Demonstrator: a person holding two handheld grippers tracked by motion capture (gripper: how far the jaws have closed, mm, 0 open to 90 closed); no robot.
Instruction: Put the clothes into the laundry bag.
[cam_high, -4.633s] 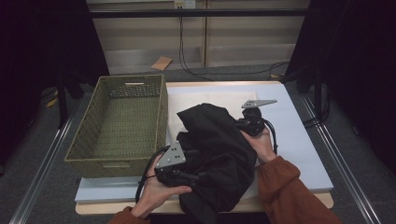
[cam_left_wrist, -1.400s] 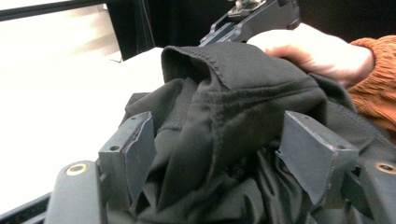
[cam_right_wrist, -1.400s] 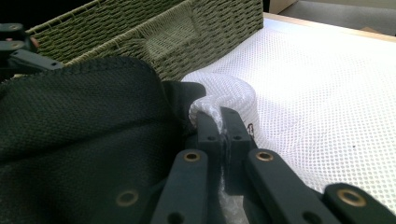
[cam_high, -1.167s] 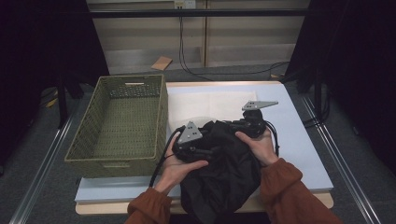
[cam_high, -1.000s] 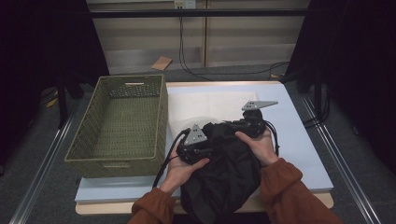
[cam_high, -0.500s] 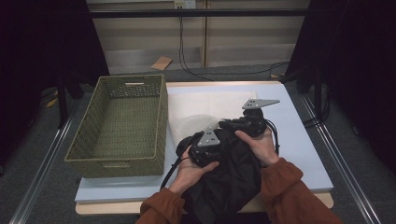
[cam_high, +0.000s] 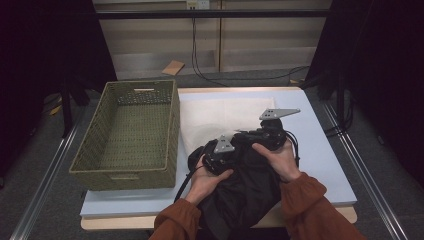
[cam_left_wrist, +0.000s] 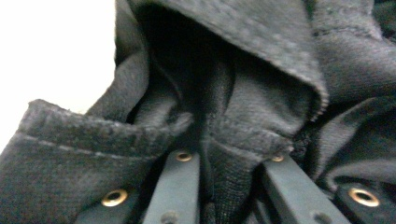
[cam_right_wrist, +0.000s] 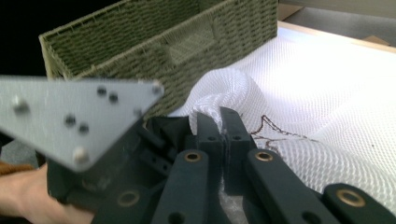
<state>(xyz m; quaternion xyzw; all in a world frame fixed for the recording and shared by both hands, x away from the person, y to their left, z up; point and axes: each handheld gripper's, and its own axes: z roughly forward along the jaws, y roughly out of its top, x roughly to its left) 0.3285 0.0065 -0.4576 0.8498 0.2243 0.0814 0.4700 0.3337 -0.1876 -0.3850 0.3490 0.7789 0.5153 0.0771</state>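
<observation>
One empty green wicker basket (cam_high: 127, 135)

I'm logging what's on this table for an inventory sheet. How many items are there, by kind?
Woven basket: 1
Black garment: 1
White mesh cloth: 1
Hand-held grippers: 2, left gripper and right gripper
Total: 5

Left tongs (cam_high: 226, 150) moved from the counter's (cam_high: 320, 150) near edge toward the right tongs (cam_high: 267, 134), now just beside them. Black garment (cam_high: 245, 192) bunched narrower, exposing more white mesh (cam_high: 225, 115).
</observation>
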